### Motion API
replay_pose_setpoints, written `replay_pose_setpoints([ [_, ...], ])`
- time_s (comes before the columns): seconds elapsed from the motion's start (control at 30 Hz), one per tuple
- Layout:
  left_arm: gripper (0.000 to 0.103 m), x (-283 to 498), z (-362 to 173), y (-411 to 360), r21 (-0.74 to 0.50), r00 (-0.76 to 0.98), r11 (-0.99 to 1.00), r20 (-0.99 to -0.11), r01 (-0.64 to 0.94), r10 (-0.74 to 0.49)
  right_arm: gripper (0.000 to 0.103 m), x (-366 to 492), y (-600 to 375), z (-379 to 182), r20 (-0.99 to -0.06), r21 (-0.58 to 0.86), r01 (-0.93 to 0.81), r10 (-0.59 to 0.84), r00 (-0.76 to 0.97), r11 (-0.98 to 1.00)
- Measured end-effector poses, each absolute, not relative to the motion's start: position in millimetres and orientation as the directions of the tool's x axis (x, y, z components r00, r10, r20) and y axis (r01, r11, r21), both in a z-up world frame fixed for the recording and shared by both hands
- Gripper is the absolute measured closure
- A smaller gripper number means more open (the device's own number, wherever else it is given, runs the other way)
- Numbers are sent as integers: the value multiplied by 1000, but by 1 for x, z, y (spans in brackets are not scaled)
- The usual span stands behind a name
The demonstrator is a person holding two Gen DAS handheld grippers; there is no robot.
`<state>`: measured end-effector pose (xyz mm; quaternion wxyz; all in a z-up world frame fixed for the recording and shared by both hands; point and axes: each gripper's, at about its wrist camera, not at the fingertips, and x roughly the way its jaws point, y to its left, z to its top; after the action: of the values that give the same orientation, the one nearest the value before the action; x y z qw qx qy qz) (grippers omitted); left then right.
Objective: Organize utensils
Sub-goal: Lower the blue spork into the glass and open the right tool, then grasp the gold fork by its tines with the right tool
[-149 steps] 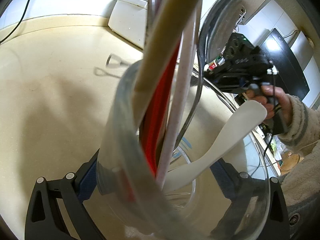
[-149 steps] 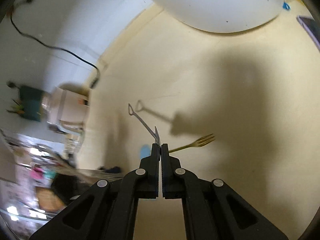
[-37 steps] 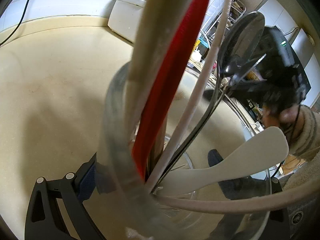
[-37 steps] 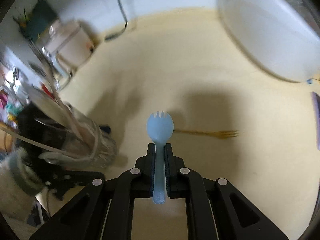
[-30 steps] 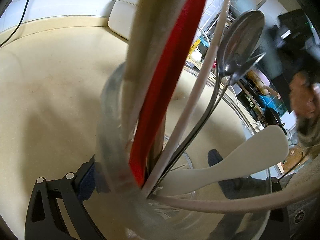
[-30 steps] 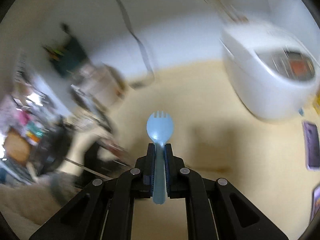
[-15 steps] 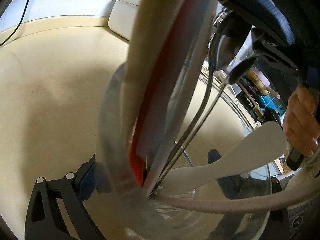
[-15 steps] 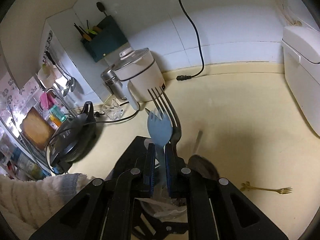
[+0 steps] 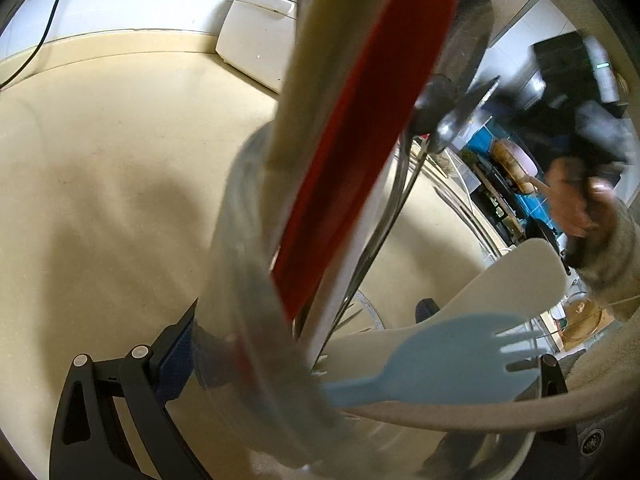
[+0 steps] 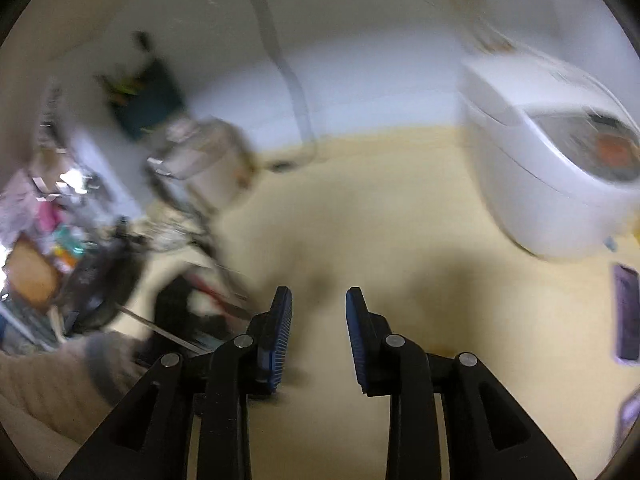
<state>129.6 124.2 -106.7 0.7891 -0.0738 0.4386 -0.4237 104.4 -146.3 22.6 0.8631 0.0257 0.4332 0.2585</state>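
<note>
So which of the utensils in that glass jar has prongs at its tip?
The pale blue spork, lying low across the jar; the red, white and beige ones show none.

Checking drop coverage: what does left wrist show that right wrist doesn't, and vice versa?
Left wrist only: the blue spork lying in the clear jar with the red spatula, the white paddle and a metal spoon; the left gripper's fingers clamp the jar.

Right wrist only: the right gripper, jaws just opened with nothing between them, and a phone at the right edge. This view is blurred.

Both: the beige counter and the white rice cooker.
</note>
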Motion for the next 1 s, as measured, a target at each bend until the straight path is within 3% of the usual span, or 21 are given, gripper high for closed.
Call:
replay_pose_setpoints([
  [0.1,3,130,-107,124,-486,257,631,-631,605,-732,75,119,-154,-20,-858,100,-483,321,400,870],
  [0.27,3,129,-108,121,-474,261,637,-638,608,-724,75,144,-144,-58,-904,15,-568,254,344,823],
  [0.57,3,123,-106,114,-467,263,640,-642,610,-720,75,187,-132,-87,-931,147,-596,314,186,789],
  [0.8,3,124,-106,113,-477,260,635,-637,607,-726,75,136,-131,-88,-940,194,-634,327,98,749],
  [1.0,3,126,-107,113,-482,258,633,-634,606,-729,75,111,-159,-80,-939,168,-543,301,165,823],
])
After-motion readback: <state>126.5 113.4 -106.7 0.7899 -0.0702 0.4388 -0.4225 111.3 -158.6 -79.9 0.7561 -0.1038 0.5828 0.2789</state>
